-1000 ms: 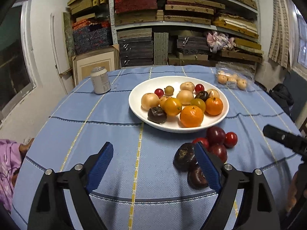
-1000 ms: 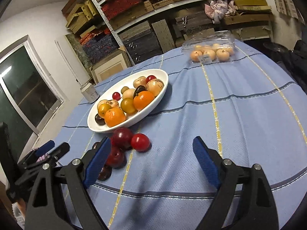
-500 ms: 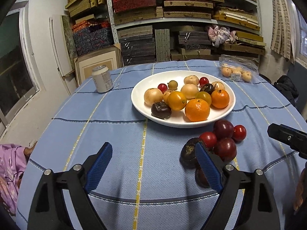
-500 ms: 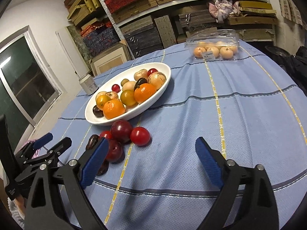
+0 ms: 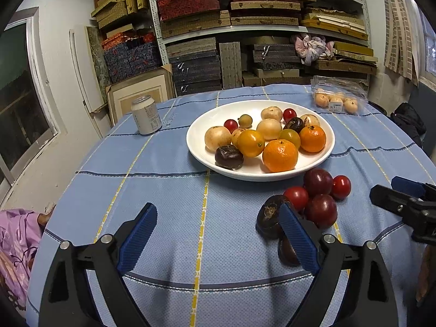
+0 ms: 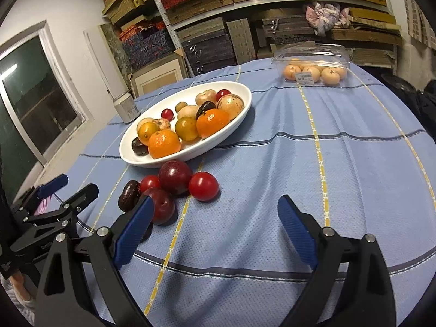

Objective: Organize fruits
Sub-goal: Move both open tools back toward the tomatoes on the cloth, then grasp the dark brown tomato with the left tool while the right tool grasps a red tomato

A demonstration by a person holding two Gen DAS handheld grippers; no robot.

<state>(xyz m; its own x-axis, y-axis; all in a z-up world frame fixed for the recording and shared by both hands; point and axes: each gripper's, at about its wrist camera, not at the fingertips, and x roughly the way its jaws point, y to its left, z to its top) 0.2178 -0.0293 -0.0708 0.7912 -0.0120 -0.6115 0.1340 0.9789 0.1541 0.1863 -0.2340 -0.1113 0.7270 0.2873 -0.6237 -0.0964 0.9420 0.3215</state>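
On a round table under a blue cloth [image 5: 163, 190] with yellow and dark stripes, a white bowl [image 5: 196, 147] of mixed fruit sits at twelve o'clock from the left gripper [image 5: 218, 234]. A loose cluster of dark plums and red tomatoes [image 5: 317, 199] lies on the cloth at two o'clock, touching the bowl's near rim. A can [image 5: 145, 114] stands at eleven, a clear fruit box [image 5: 336, 95] at one. Shelves of stacked boxes [image 5: 259, 27] fill the far wall. Both the left gripper and the right gripper [image 6: 215, 229] stand wide apart, holding nothing.

Left wrist view: dark fruit [image 5: 286, 250] at lower right half hidden behind blue pad [image 5: 298, 238]. Clear box label [image 5: 333, 106] unreadable. Right wrist view: can [image 6: 126, 107] partly behind white plate [image 6: 130, 158].
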